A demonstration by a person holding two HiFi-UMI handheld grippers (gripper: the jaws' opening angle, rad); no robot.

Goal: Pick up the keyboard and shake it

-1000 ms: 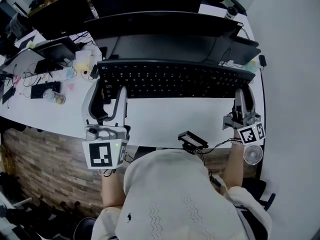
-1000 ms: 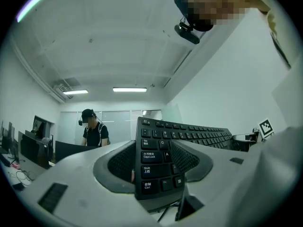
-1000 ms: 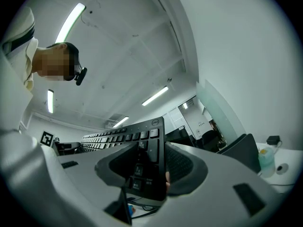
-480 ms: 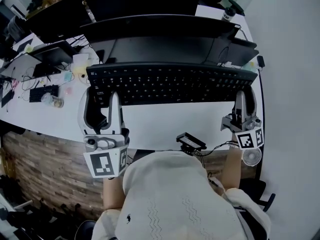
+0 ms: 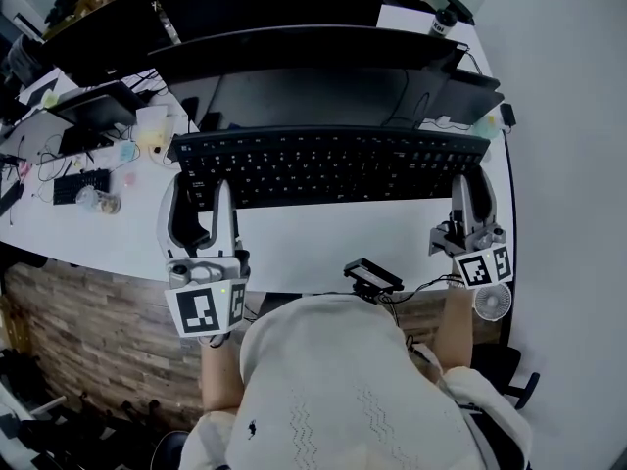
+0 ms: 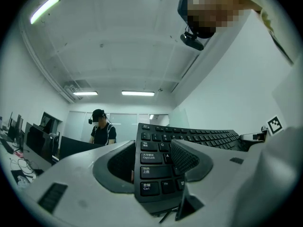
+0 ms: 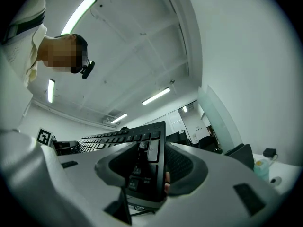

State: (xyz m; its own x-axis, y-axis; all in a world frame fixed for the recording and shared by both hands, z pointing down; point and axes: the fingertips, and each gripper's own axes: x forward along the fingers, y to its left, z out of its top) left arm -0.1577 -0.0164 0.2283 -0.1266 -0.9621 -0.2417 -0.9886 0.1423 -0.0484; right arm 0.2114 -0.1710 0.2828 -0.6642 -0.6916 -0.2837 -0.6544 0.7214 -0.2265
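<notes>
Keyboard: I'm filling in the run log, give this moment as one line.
keyboard clamped at both ends | left hand-held gripper shut on left end | right hand-held gripper shut on right end

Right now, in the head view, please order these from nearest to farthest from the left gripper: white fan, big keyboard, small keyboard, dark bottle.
1. The big keyboard: left end between the fingers of the left gripper.
2. The small keyboard: on the desk, farther left.
3. The white fan, near right edge, and the dark bottle, far right corner: too close to call.

Left tongs [image 5: 201, 192] and right tongs [image 5: 473, 188] reach forward well apart, both clamped, tipped slightly upward.
</notes>
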